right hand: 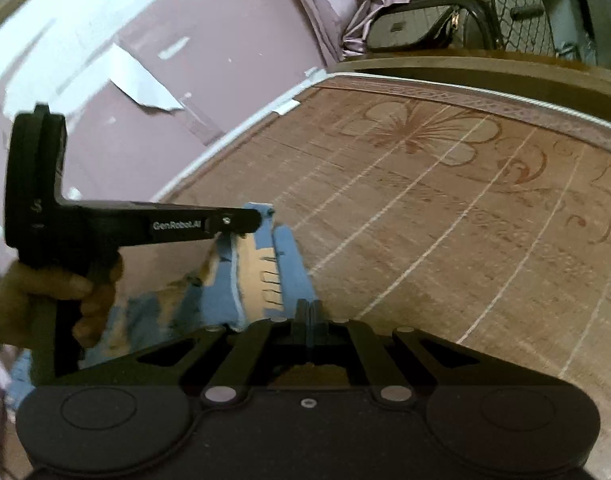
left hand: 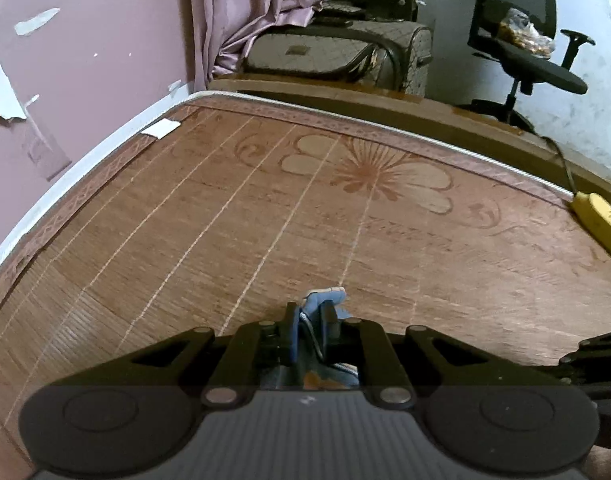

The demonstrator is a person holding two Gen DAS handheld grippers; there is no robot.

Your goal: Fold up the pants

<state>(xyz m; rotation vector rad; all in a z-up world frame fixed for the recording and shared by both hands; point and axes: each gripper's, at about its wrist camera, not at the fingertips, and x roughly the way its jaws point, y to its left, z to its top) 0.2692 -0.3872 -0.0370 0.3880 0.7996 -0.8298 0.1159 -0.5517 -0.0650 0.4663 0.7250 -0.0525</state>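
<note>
Blue denim pants (right hand: 241, 288) bunched, lifted above the bed mat (right hand: 445, 220)

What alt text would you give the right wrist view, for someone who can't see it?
The right gripper, jaws shut, pinches an edge of blue denim pants above a brown woven bed mat. At left, a hand holds the left gripper, clamped on the same pants. Behind are a mauve wall and a handbag.

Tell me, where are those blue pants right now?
The blue pants hang above the woven bed mat, pinched in both grippers: the left gripper and the right gripper, low in each wrist view.
</note>
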